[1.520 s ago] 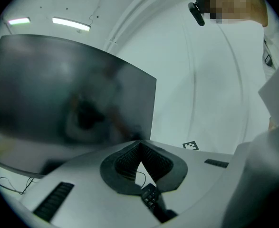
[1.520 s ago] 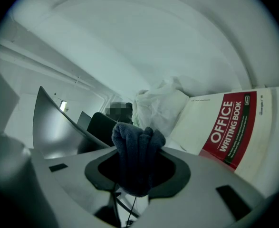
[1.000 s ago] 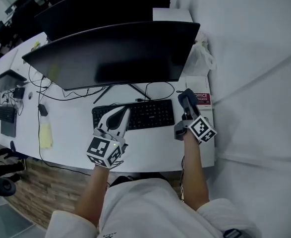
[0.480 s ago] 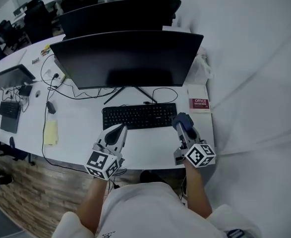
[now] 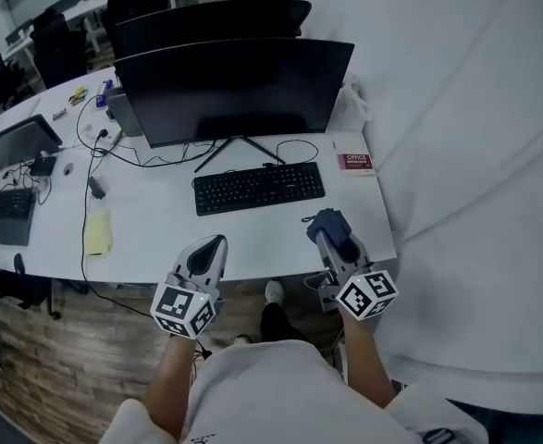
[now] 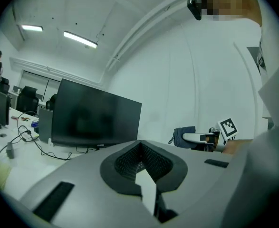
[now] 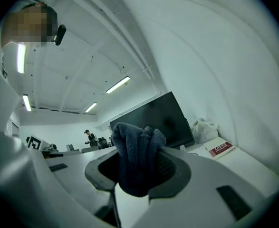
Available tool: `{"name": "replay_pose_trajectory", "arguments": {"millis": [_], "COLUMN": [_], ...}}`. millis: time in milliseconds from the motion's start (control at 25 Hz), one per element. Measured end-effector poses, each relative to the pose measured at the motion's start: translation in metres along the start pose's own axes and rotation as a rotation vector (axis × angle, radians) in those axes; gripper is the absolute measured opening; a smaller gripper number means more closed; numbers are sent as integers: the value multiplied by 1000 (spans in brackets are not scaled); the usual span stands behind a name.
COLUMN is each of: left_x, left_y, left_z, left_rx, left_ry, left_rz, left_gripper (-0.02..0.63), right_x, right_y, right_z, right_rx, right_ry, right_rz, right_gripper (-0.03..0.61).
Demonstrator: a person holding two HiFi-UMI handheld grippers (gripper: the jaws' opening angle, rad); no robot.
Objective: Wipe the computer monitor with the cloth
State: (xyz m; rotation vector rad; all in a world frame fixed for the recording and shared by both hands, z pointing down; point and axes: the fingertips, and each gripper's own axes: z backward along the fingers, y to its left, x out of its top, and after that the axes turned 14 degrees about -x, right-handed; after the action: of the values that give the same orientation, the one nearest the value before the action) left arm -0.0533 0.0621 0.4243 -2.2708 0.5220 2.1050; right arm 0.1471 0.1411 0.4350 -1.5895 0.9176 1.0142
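A wide black monitor (image 5: 239, 86) stands dark at the back of the white desk (image 5: 151, 225); it also shows in the left gripper view (image 6: 94, 115) and the right gripper view (image 7: 156, 118). My right gripper (image 5: 329, 231) hovers over the desk's front right edge, shut on a dark blue cloth (image 5: 331, 224), which bulges between its jaws (image 7: 137, 158). My left gripper (image 5: 212, 244) hangs at the desk's front edge, jaws closed together with nothing held (image 6: 140, 156). Both are well short of the screen.
A black keyboard (image 5: 258, 188) lies in front of the monitor stand. A red-and-white book (image 5: 355, 162) sits at the right, with a white bag (image 5: 350, 109) behind it. Cables, a yellow note (image 5: 97, 232) and another screen (image 5: 17, 141) occupy the left. A white wall borders the right.
Both grippers have pulled back from the keyboard area to the desk's front edge. The view has drawn away, so the monitor appears farther off.
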Motion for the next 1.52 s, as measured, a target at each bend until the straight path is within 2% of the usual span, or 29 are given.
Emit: {"name": "replay_pose_trajectory", "arguments": {"millis": [280, 560, 880, 1520], "left_x": [-22, -32, -33, -29], "left_y": [-37, -62, -76, -98], "left_z": [59, 81, 70, 46], "left_rx": [-38, -29, 9, 26], "left_ry": [14, 12, 21, 21], "left_rz": [16, 20, 15, 8], "left_gripper": [6, 6, 6, 6], "right_x": [-16, -5, -4, 1], "right_y": [54, 82, 71, 34], "right_z": [81, 113, 115, 123], "right_rx": [8, 53, 73, 64], "right_ry": [0, -23, 18, 32], "right_rz": [96, 158, 204, 190], "right_gripper": [140, 140, 140, 140]}}
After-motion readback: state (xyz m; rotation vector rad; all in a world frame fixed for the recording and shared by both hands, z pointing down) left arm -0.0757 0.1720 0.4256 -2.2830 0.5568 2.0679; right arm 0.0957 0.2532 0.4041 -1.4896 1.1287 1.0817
